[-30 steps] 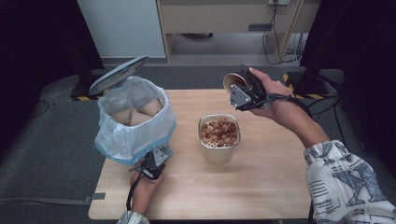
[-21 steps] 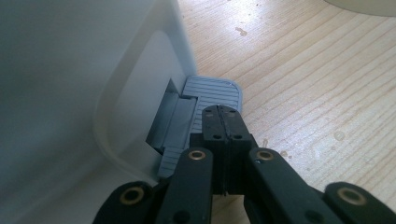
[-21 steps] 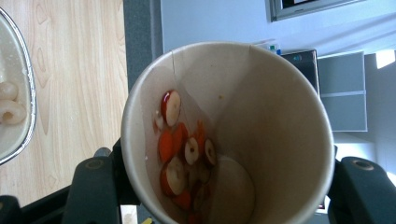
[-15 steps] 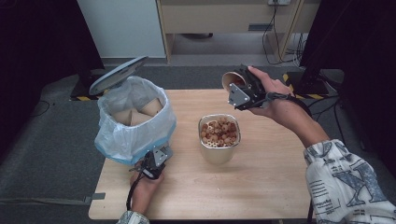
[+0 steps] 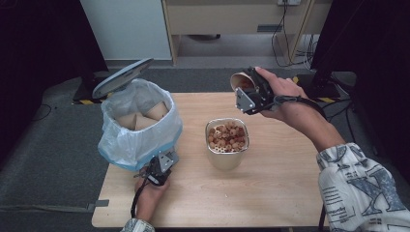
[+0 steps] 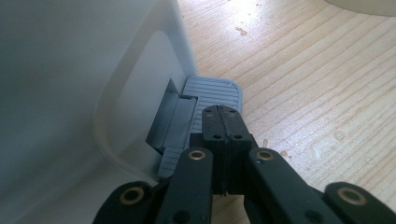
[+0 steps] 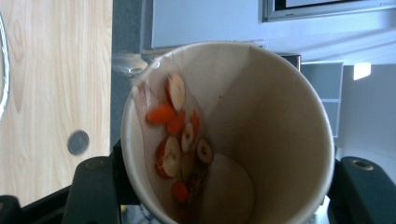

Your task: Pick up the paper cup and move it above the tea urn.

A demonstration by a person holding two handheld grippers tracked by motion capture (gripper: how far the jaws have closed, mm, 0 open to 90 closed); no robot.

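Nothing has shifted since a moment ago. My left gripper (image 5: 155, 172), jaws closed empty, presses the bin's pedal (image 6: 212, 91). Right of the bin (image 5: 140, 130), my right gripper (image 5: 246, 92) clamps the paper cup (image 5: 240, 81), tipped sideways, mouth facing the bin.

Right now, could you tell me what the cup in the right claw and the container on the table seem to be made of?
The cup looks like paper: matte beige wall, thin rolled rim. The container looks like metal: shiny, silvery, reflective sides.
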